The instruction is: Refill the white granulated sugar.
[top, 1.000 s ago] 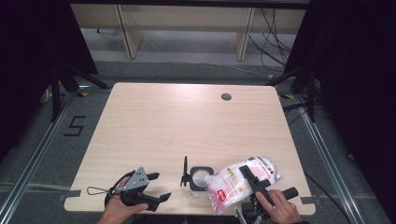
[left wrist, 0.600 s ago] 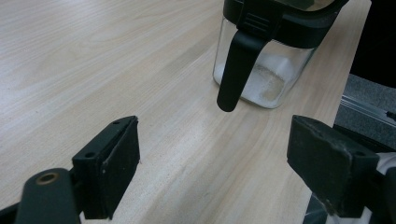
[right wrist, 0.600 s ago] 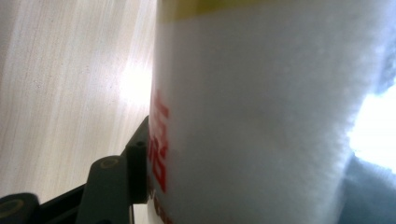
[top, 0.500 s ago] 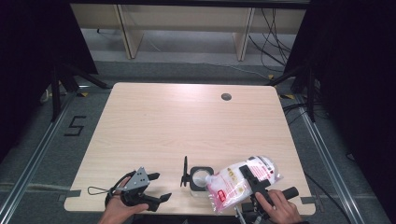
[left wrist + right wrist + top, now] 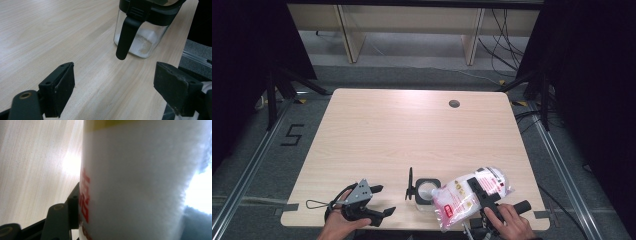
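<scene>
A small clear jar [image 5: 427,191] with a black rim stands near the table's front edge, its black lid [image 5: 410,184] flipped up at its left. The left gripper view shows the jar [image 5: 143,40] holding white granules, with a black tab [image 5: 125,37] hanging down its side. My left gripper [image 5: 383,200] lies left of the jar, open and empty, its pads [image 5: 62,86] wide apart over bare wood. My right gripper [image 5: 477,186] is shut on a white bag with red print [image 5: 462,200], tilted beside the jar's right side. One finger [image 5: 73,206] presses the bag [image 5: 140,182].
The light wooden table [image 5: 412,135] stretches away with a round cable hole [image 5: 454,104] at the far right. Dark stands and cables flank both sides on the floor. A wooden shelf frame [image 5: 412,25] stands beyond the far edge.
</scene>
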